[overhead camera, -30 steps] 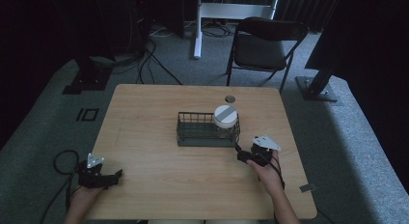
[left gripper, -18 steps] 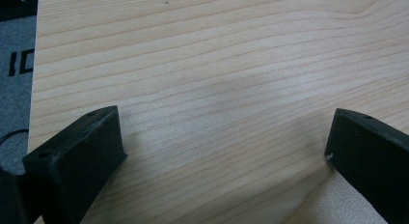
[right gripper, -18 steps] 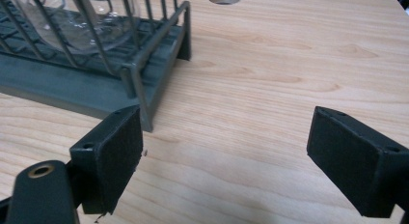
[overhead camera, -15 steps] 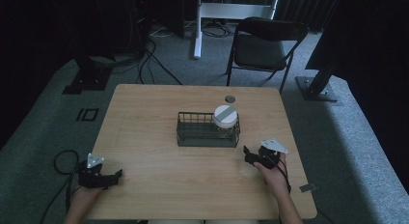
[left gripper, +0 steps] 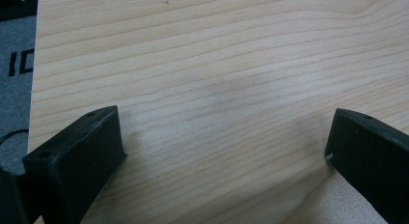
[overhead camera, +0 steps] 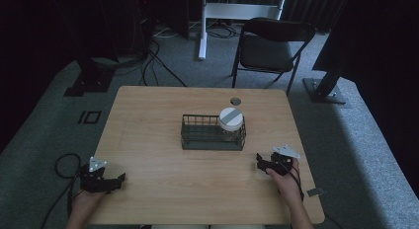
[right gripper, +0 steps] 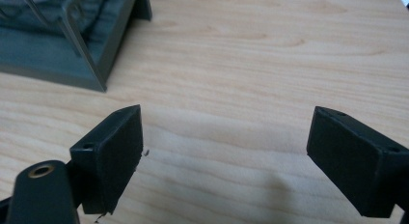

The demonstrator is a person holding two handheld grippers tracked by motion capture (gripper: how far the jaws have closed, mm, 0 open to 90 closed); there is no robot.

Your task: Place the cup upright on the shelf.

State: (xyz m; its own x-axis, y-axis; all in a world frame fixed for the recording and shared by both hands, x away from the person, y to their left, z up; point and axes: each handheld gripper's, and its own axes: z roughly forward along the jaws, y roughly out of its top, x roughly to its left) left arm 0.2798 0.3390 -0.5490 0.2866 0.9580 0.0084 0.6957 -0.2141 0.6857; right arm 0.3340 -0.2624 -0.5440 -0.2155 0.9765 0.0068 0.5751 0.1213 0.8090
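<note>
A dark wire basket (overhead camera: 197, 138) stands at the middle of the wooden table (overhead camera: 148, 110). A jar with a white lid (overhead camera: 230, 119) sits in its right end. My right gripper (overhead camera: 260, 162) rests low over the table to the right of the basket and a little nearer, open and empty. In the right gripper view the basket's corner (right gripper: 103, 50) lies at the upper left, ahead of the wide-apart jaws, and my right gripper (right gripper: 224, 137) holds nothing. My left gripper (overhead camera: 118, 179) sits near the table's front left corner, open; my left gripper (left gripper: 224, 137) has bare wood between its jaws.
A small dark round disc (overhead camera: 235, 101) lies on the table behind the basket. A black folding chair (overhead camera: 272, 46) stands beyond the far edge. Cables (overhead camera: 62, 165) trail on the carpet at the left, and a black stand foot (overhead camera: 323, 88) sits at the right.
My right gripper has drawn back from beside the basket toward the front right of the table. The left gripper has barely moved.
</note>
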